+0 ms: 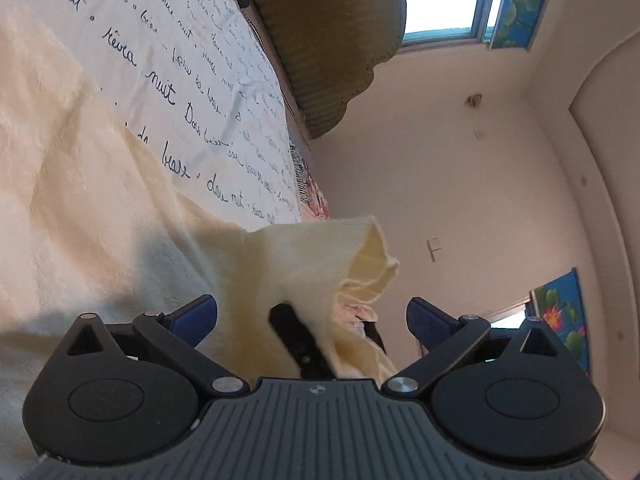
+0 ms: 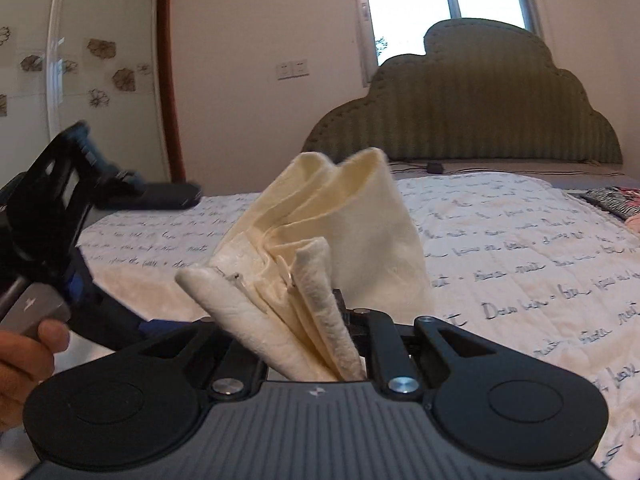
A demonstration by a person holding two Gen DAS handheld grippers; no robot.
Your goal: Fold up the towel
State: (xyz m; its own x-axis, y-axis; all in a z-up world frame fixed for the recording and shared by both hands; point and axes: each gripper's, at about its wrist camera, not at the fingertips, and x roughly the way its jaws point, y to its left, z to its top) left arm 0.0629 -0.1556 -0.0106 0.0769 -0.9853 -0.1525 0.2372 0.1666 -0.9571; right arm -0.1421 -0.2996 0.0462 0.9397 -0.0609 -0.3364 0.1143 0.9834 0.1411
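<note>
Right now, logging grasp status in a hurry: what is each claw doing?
Left claw: open, holding nothing.
Right claw: shut on the towel.

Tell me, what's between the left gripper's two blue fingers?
Towel corner hangs in the open left gripper, touching neither blue finger, per the left wrist view.

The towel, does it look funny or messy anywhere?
Yes. The towel is bunched in uneven folds inside the shut right tongs, corners sticking up, not flat on the bed. The left tongs are open.
</note>
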